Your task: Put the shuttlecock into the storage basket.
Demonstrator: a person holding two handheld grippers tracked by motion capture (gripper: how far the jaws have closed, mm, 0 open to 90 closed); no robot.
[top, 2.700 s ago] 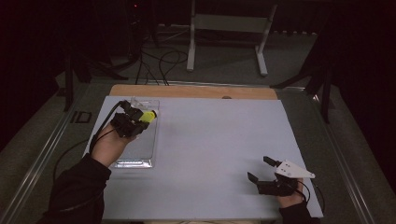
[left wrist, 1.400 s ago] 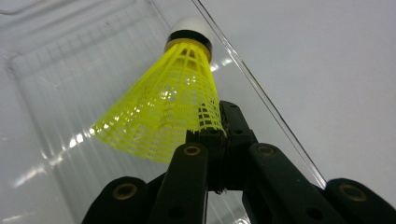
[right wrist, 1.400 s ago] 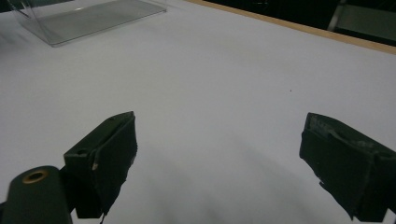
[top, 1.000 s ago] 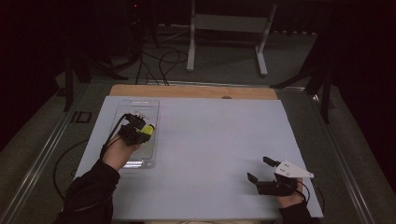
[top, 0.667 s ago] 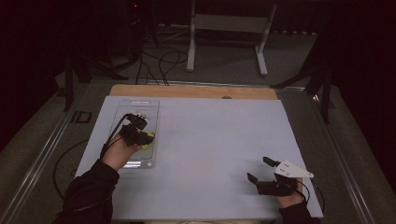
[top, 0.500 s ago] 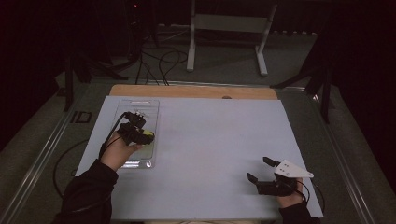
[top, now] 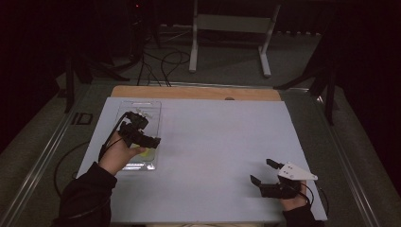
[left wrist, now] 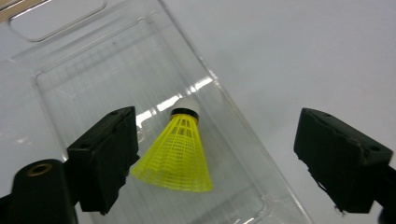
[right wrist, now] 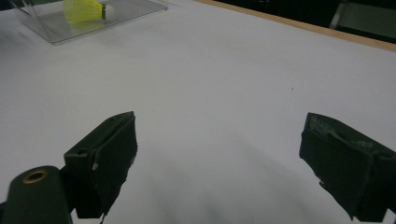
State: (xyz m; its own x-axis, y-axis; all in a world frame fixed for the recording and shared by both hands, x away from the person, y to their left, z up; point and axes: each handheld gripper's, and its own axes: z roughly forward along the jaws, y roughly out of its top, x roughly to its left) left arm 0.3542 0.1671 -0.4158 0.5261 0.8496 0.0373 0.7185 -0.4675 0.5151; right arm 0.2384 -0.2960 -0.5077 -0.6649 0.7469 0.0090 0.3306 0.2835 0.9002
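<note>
A: What have you got on your left side?

B: My left gripper hangs over the clear, shallow, rectangular plastic tray at the left of the pale grey table mat. Its jaws have just been opening and now stand wide apart, with nothing pinched between the pads. In the left gripper view the yellow plastic-mesh shuttlecock with a white cap and black band lies on its side on the tray floor, below the jaws and nearer the left pad than the right, touching neither as far as I can tell. Its cap points toward the tray's far end and its open skirt toward me.

A: And in the middle?

B: Bare mat, running back to a light wooden strip along the far edge.

A: The right side?

B: My right gripper sits low by the near right corner of the mat, well apart from the tray. Its jaws are spread wide too, and they hold nothing; in the right gripper view I see plain mat between the two black pads. Far off in that view's upper left corner, the shuttlecock lies in the tray, cap to the right.
</note>
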